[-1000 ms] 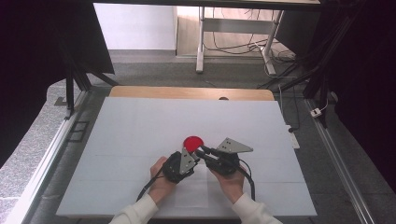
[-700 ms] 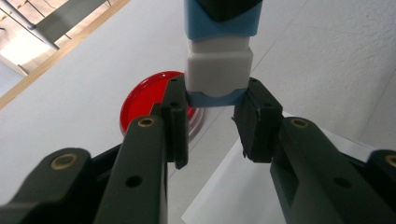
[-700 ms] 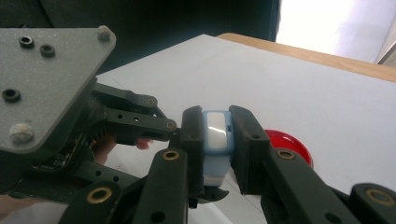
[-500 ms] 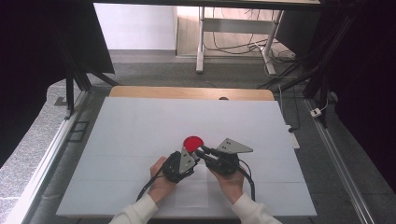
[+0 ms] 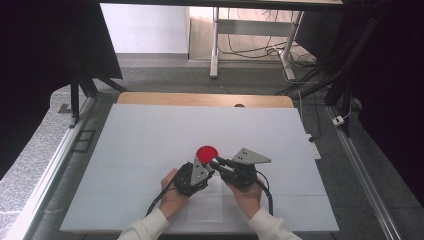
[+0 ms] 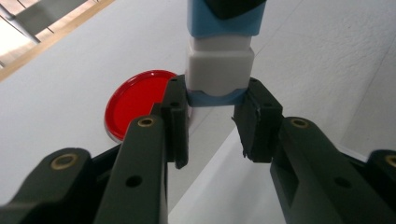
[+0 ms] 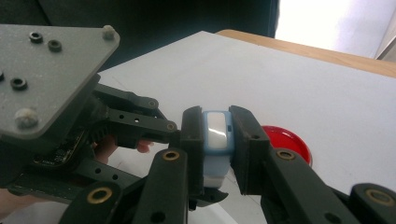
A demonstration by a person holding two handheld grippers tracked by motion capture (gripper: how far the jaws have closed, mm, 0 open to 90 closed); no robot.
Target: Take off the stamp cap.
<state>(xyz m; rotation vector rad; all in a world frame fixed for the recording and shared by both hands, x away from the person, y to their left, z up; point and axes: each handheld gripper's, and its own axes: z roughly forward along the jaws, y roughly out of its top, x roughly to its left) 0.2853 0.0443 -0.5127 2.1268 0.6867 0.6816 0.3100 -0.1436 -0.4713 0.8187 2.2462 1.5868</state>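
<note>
White-covered desk with one red disc on it

Your desk [image 5: 150, 150] carries a white sheet over nearly all its top; a strip of bare wood shows along the far edge. A flat red disc [image 5: 206, 152] lies directly on the sheet, a little nearer your side than the middle. Faint fold lines cross the sheet from side to side.

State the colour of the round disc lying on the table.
Red; the disc shows best in the left gripper view.
</note>
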